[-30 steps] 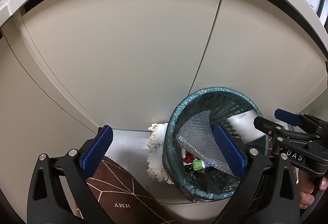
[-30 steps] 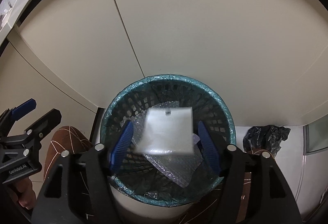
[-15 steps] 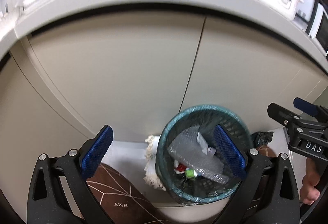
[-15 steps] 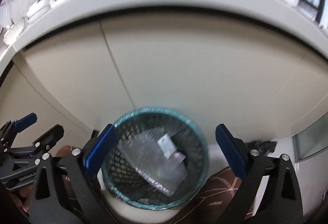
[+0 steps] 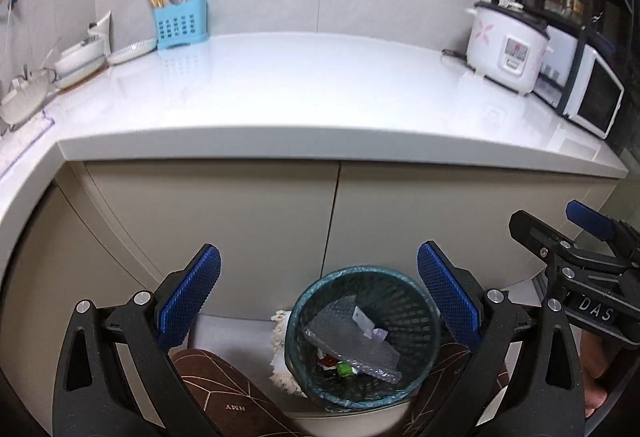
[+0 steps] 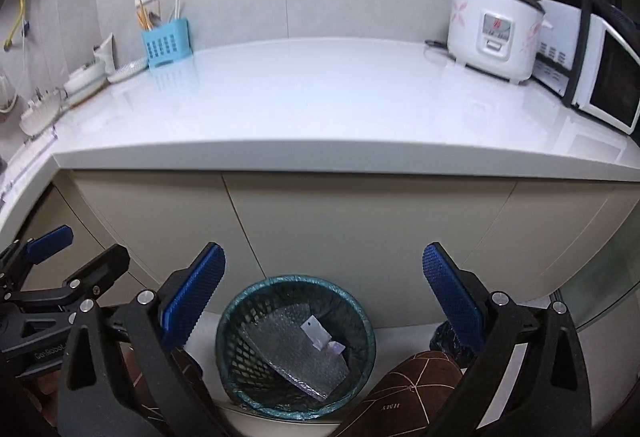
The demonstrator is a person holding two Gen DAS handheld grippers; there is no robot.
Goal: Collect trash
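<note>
A dark mesh trash bin with a teal liner [image 5: 362, 337] stands on the floor against the cabinet; it also shows in the right wrist view [image 6: 296, 347]. Inside lie a sheet of bubble wrap [image 6: 294, 355], a small clear packet [image 6: 316, 333] and some coloured scraps [image 5: 336, 365]. My left gripper [image 5: 318, 301] is open and empty, high above the bin. My right gripper [image 6: 324, 295] is open and empty, also above the bin; it shows at the right of the left wrist view [image 5: 576, 253].
A white countertop [image 5: 312, 89] runs above beige cabinet doors [image 6: 360, 233]. On it stand a rice cooker [image 6: 492, 29], a microwave [image 6: 592, 77], a blue utensil holder [image 5: 180, 23] and dishes [image 5: 76, 57]. Brown slippers [image 5: 224, 393], a mop head [image 5: 282, 353] and a black bag [image 6: 446, 341] lie by the bin.
The clear packet left my right gripper and dropped into the bin. Both grippers have risen and tilted up, so the countertop has come into view.
</note>
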